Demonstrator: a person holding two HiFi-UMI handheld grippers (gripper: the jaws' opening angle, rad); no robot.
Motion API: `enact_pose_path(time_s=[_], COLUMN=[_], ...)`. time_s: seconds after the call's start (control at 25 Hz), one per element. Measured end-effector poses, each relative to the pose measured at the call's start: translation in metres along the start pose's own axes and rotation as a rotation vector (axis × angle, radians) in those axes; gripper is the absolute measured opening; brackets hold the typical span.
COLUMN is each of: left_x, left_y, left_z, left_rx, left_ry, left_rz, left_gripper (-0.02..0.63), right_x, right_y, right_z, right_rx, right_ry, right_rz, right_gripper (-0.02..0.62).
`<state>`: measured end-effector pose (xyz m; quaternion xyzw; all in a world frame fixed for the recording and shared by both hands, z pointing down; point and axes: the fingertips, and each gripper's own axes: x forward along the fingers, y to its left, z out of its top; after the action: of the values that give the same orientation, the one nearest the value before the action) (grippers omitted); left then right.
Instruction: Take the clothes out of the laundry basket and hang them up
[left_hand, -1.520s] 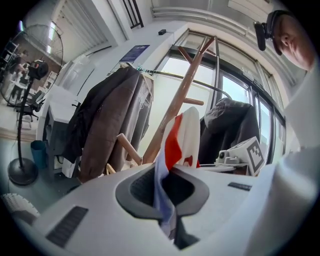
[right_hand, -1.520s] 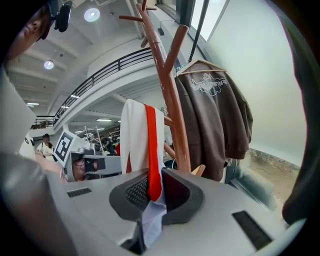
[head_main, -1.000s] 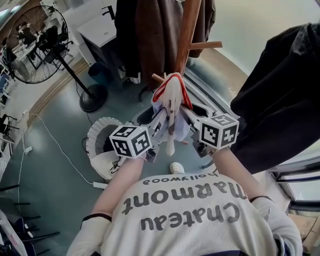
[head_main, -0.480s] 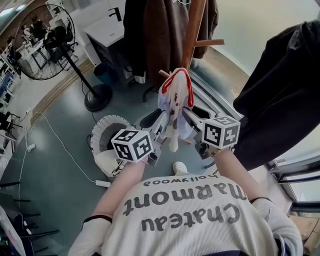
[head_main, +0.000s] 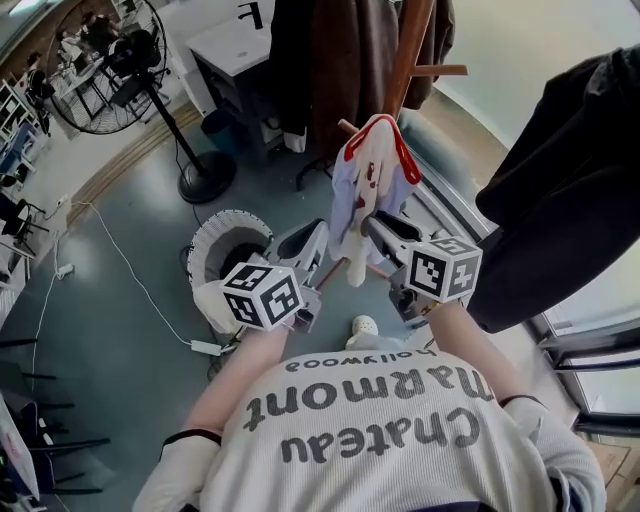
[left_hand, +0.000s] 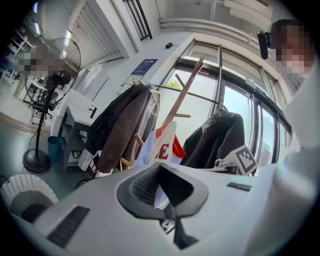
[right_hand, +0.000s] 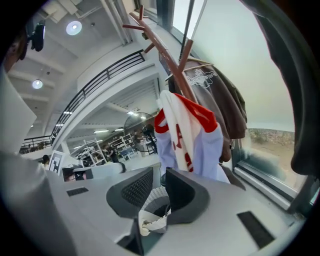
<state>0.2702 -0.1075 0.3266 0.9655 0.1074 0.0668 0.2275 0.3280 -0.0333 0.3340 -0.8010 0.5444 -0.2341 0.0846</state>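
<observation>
A white garment with red trim and lavender sleeves (head_main: 365, 180) is held up against the wooden coat rack (head_main: 410, 60), its top beside a peg. My left gripper (head_main: 322, 235) is shut on the garment's lower edge, and a sliver of white cloth shows between the pads (left_hand: 159, 197). My right gripper (head_main: 372, 225) sits just right of the cloth with its jaws closing. A fold of white cloth lies low between them (right_hand: 152, 220), and the pads (right_hand: 182, 187) stand apart. The garment (right_hand: 192, 135) rises beyond them. The white laundry basket (head_main: 215, 240) stands on the floor below left.
A brown jacket (head_main: 340, 60) hangs on the rack, and a black garment (head_main: 560, 180) hangs at the right by the window. A standing fan (head_main: 150, 90) and a white desk (head_main: 235, 45) are at the back left. A cable (head_main: 120, 290) runs across the floor.
Both grippers have raised the garment higher and closer to the rack's peg. The basket now shows further below them.
</observation>
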Motion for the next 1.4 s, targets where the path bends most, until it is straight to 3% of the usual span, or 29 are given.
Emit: enact_pose_path(time_s=[0.08,0.24,0.4,0.52,0.68,0.84,1.04,1.24,1.4], left_x=[-0.014,-0.038,-0.065,-0.098,-0.157,-0.226,-0.303,-0.366,-0.406], left_y=[0.001,0.010,0.027,0.036,0.042,0.040,0.030,0.029,0.034], left_z=[0.002,0.011,0.011,0.001,-0.038,-0.085,-0.139,-0.162,-0.164], left_rx=[0.014,0.074,0.113,0.133,0.043,-0.031,-0.136,-0.196,-0.167], left_ry=[-0.034,-0.101,-0.145,-0.187,-0.275,-0.324,-0.370,-0.424,-0.493], left_rz=[0.025,0.107,0.260,0.387,0.560,0.800,0.986,1.102,1.123], left_gripper=[0.008,0.008,0.008,0.008,0.008,0.008,0.008,0.008,0.008], right_x=[0.002,0.013,0.024,0.032,0.045,0.060,0.070,0.075,0.089], right_y=[0.019,0.050,0.075,0.089,0.098,0.120,0.163,0.213,0.244], right_z=[0.000,0.010,0.016,0.003,-0.040,-0.093,-0.170,-0.226,-0.261], right_rx=[-0.043,-0.081,-0.098,-0.136,-0.194,-0.200,-0.196,-0.215,-0.276], right_ry=[0.005,-0.024,-0.033,0.038,0.183,0.292,0.424,0.508,0.511], right_rz=[0.060,0.219,0.421,0.511,0.590,0.680,0.762,0.861,0.856], right_gripper=[0.055,0.037,0.029,0.029,0.029,0.029,0.029,0.029,0.029])
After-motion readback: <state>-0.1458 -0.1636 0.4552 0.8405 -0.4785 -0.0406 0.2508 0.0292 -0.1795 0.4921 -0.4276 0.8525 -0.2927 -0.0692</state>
